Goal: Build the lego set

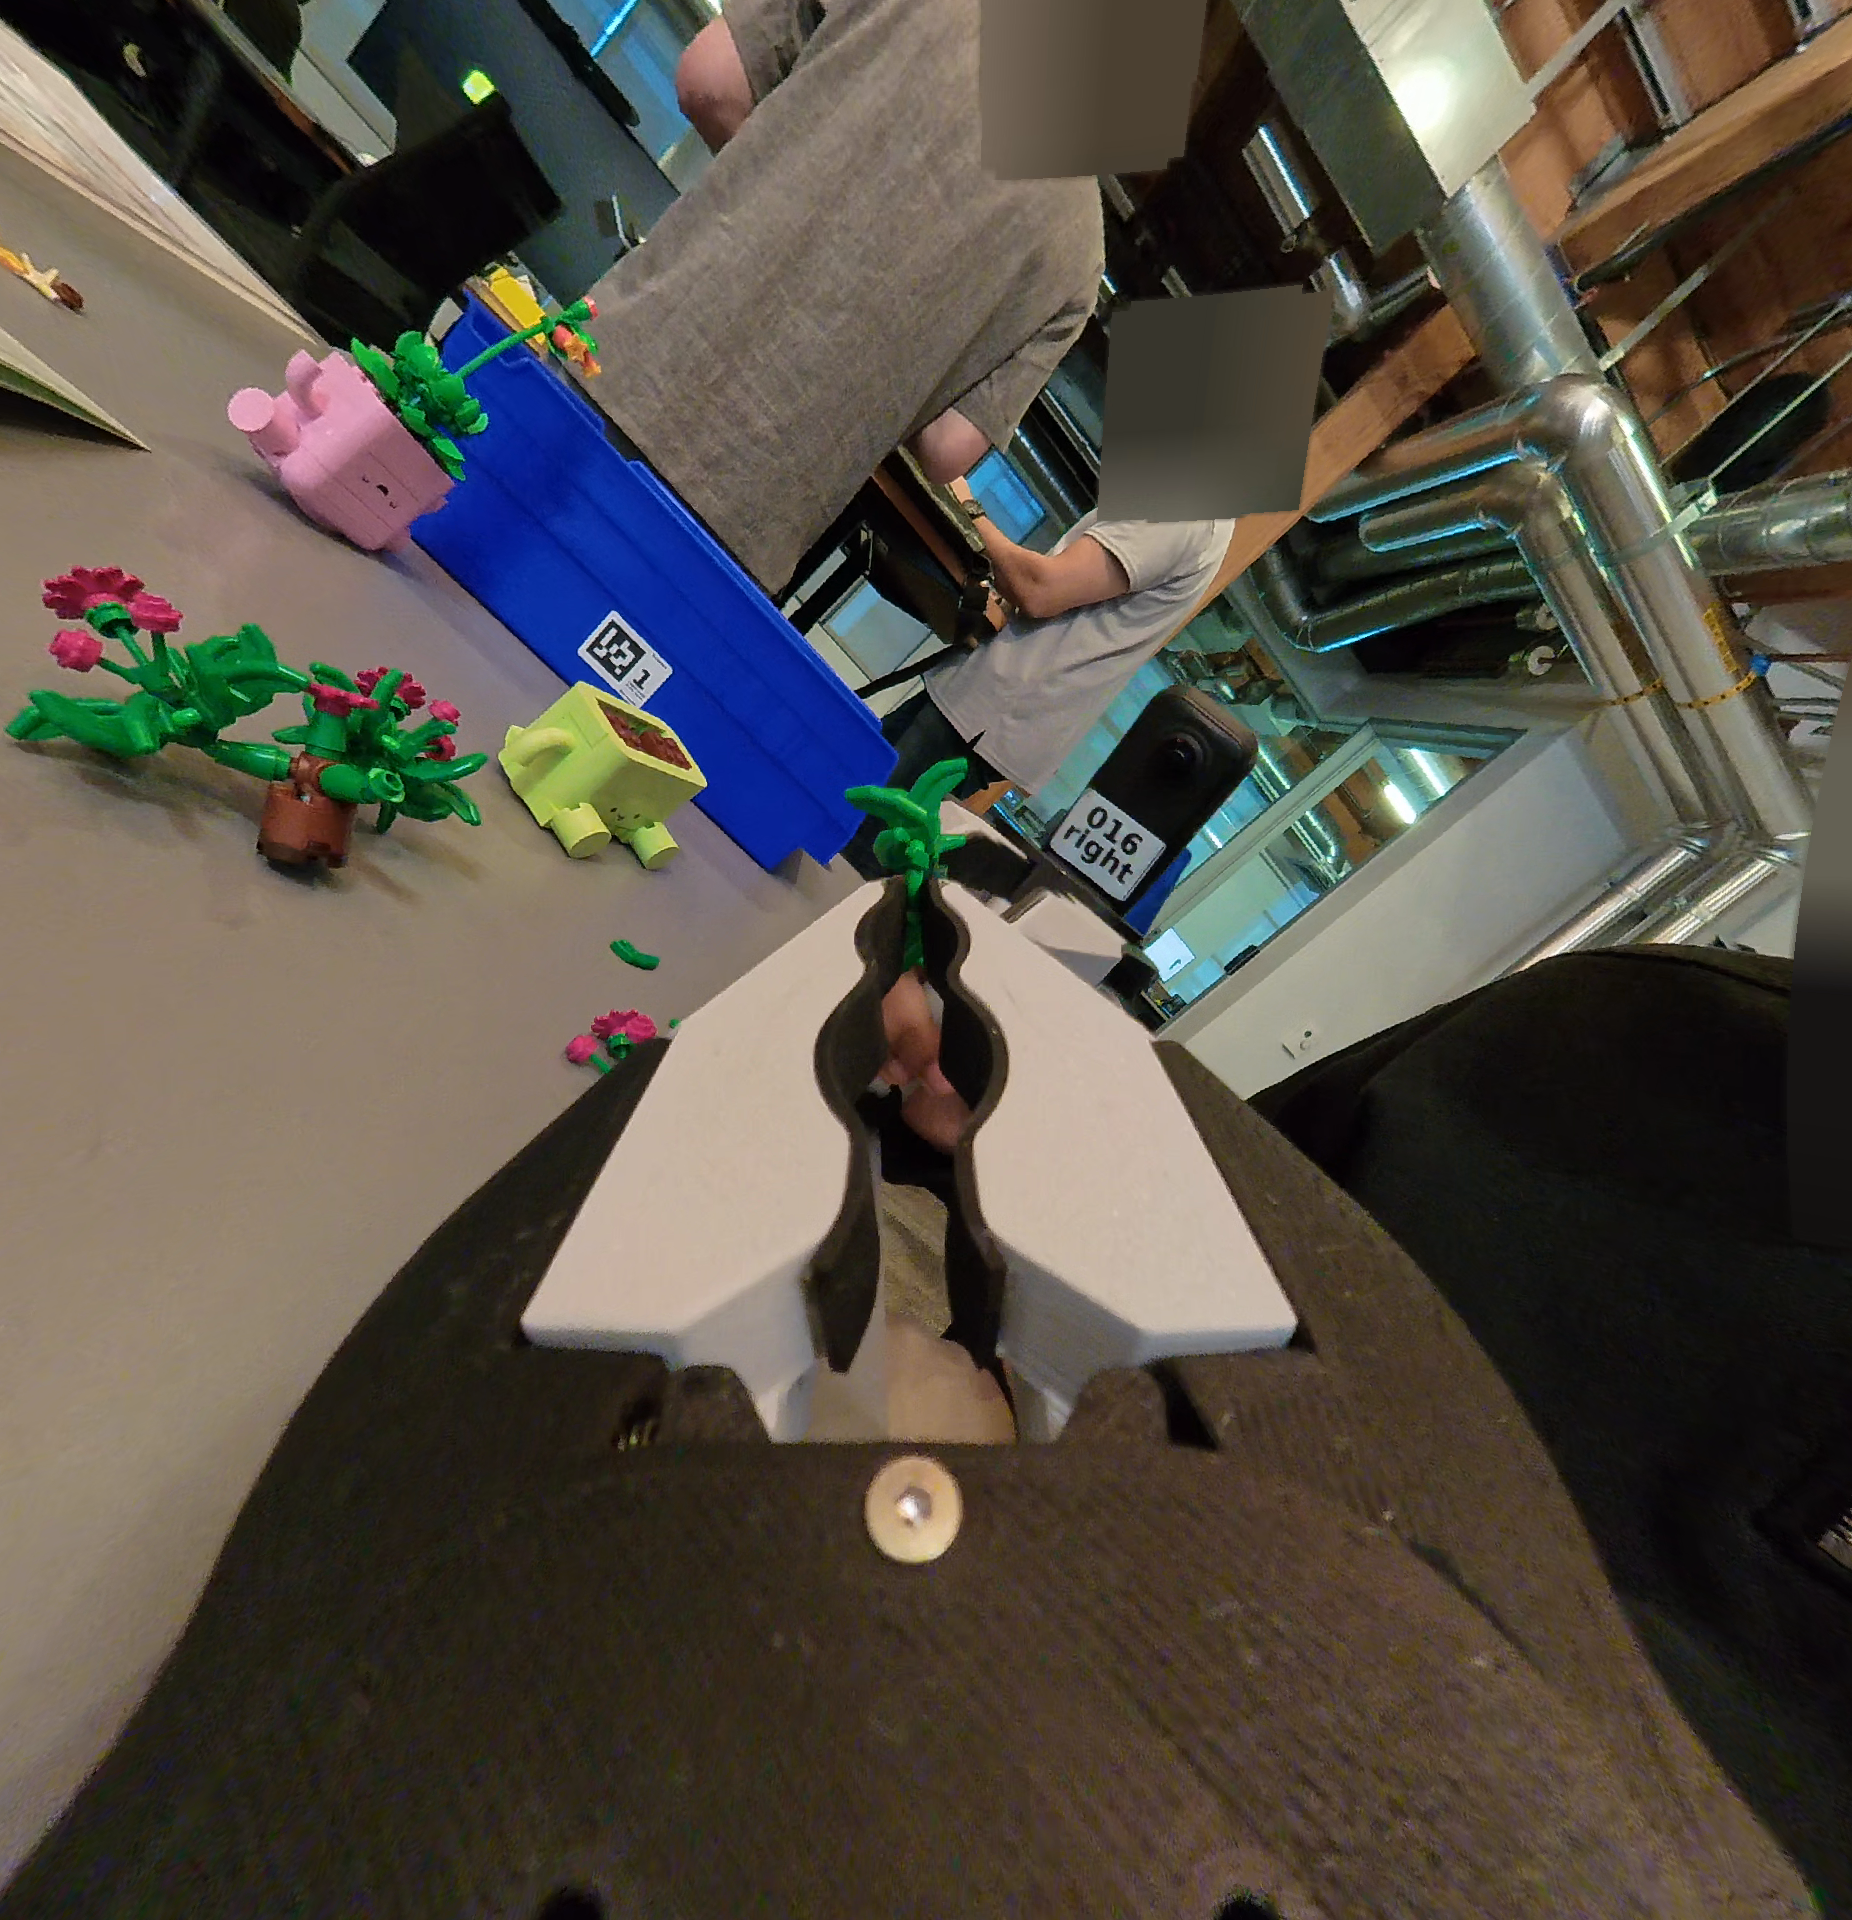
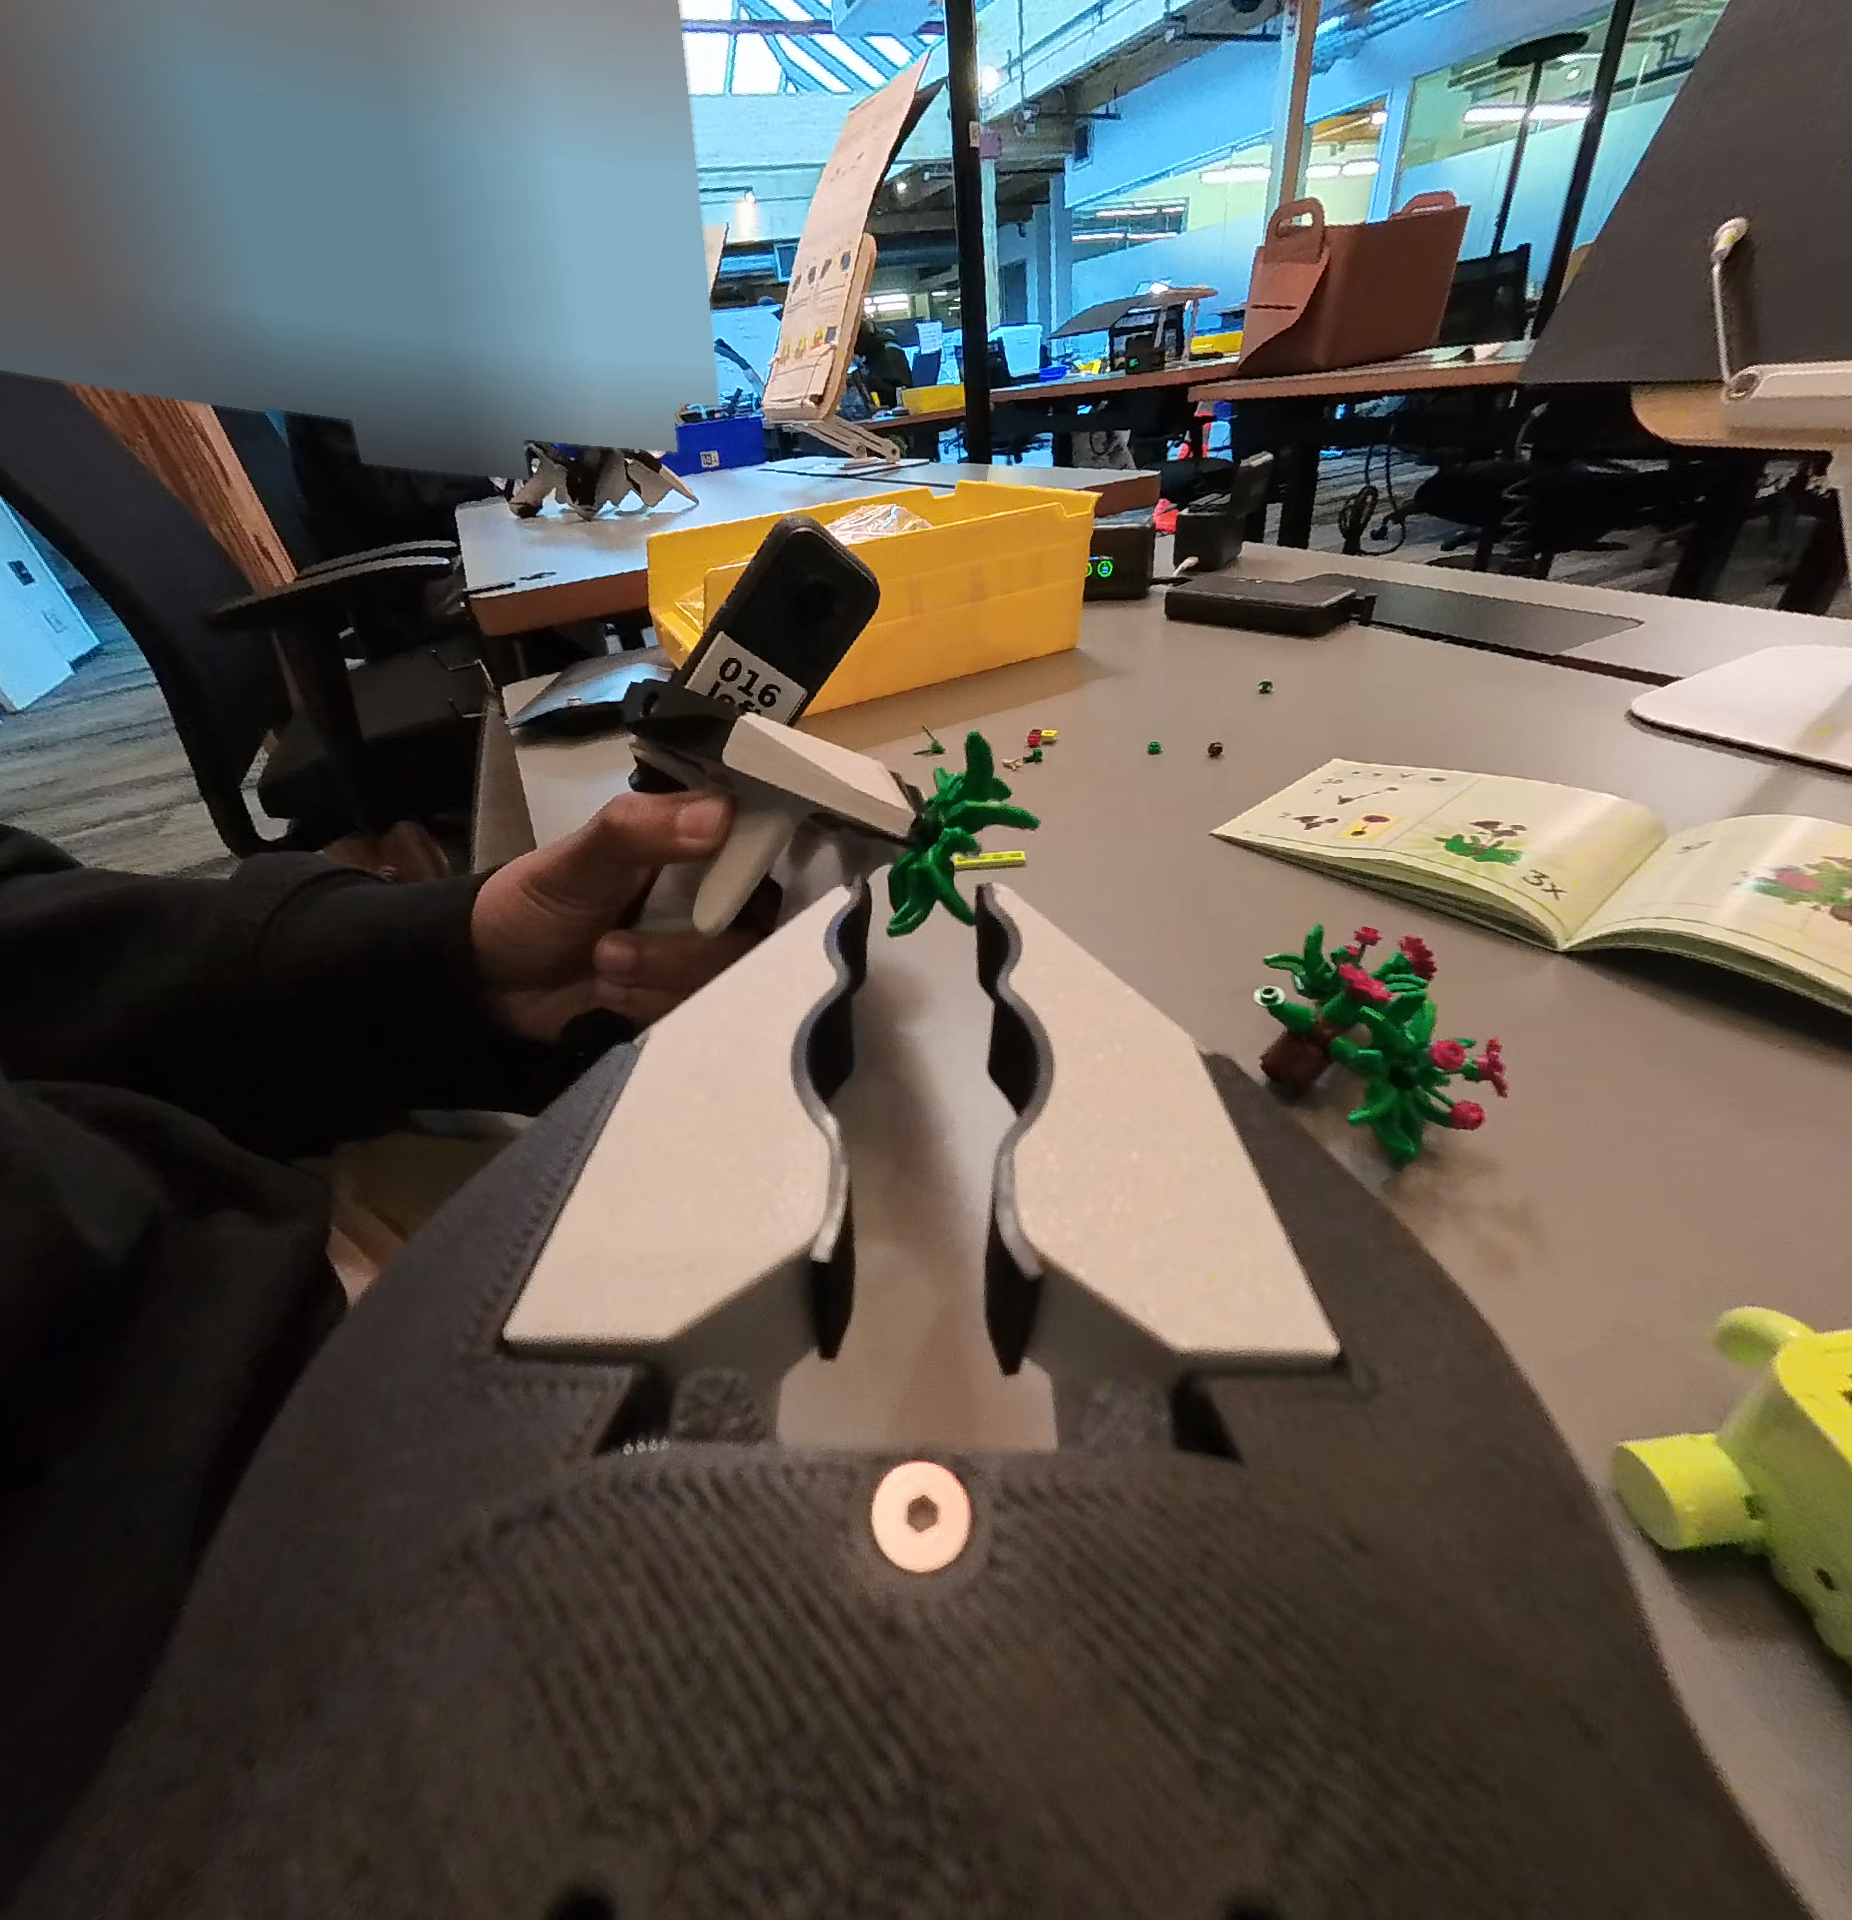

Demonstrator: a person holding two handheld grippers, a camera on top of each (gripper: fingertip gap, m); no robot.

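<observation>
My left gripper is shut on a green leafy lego stem and holds it in the air; the leaves stick out past the tips. In the right wrist view the left gripper holds the same green stem just beyond my right gripper, which is open and empty, its fingers on either side below the leaves. A red-flowered plant on a brown base lies on the grey table. A lime-green pot figure and a pink pot figure with a plant stand on the table.
A blue bin stands behind the pots. An open instruction booklet, a yellow bin, small loose pieces, a loose green piece and a small flower are on the table. People stand beyond the table. Left and right tips are no more than a few centimetres apart. The small flower is about 10 cm from both grippers' fingertips.
</observation>
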